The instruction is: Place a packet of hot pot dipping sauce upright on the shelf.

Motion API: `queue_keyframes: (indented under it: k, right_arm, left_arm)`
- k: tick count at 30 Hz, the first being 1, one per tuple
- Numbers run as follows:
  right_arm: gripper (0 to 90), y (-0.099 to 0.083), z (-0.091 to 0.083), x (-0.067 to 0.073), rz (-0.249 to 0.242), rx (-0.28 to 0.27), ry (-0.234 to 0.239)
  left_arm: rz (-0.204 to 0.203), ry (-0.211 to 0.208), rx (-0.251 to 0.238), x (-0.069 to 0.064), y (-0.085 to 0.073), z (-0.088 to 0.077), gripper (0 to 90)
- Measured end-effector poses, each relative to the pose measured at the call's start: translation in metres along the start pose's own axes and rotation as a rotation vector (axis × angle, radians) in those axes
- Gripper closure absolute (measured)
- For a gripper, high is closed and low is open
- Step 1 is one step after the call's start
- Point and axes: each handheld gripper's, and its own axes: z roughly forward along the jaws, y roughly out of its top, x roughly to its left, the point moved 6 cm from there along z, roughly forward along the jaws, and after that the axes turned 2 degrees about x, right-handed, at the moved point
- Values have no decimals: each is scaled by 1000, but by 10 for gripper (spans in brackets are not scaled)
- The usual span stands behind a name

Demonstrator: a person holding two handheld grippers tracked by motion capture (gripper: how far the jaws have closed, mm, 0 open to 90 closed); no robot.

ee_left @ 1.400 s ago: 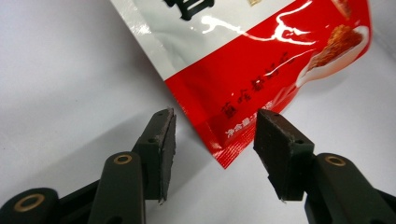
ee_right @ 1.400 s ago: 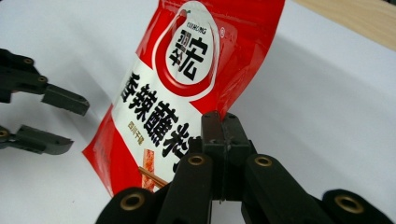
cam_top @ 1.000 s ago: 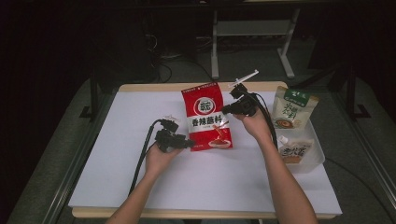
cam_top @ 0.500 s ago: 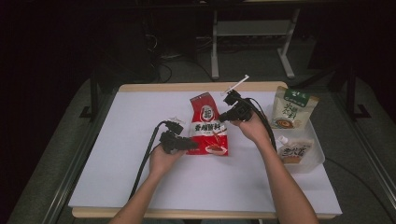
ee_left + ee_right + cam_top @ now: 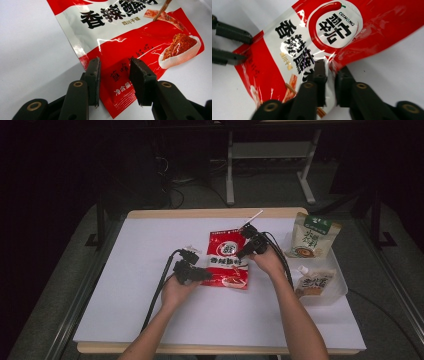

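— Where is the red seasoning packet (image 5: 228,265) found?

— It is seen flat on the white table (image 5: 125,295), with its lower corner lying between the jaws of the left gripper (image 5: 114,75), which are set partly apart and have just been closing; no pad is seen pressed on the foil.

— And the right gripper (image 5: 330,75)?

— Its jaws are held narrow, with the packet's side edge caught in the slim gap between them; they have just been opening. Whether the edge is pinched cannot be told.
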Motion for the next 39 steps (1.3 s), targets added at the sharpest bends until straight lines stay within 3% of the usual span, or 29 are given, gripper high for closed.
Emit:
queue_keyframes:
  k: [4,9,14,27,39]
  right_arm:
    - [723,1,10,-6,35,-14,39]
    - [715,5,17,-10,49,-37,47]
    - [872,6,23,-11,75,-34,45]
    - [897,12,-4,1,29,-119,69]
    - [898,15,-35,17,-20,-178,65]
  left_arm:
    - [5,-2,-3,0,0,0,618]
    - [-1,-3,-9,0,0,0,623]
    - [2,-1,-9,0,0,0,622]
    - [-17,9,-29,7,-2,-12,551]
    - [14,17,-44,10,-8,-28,518]
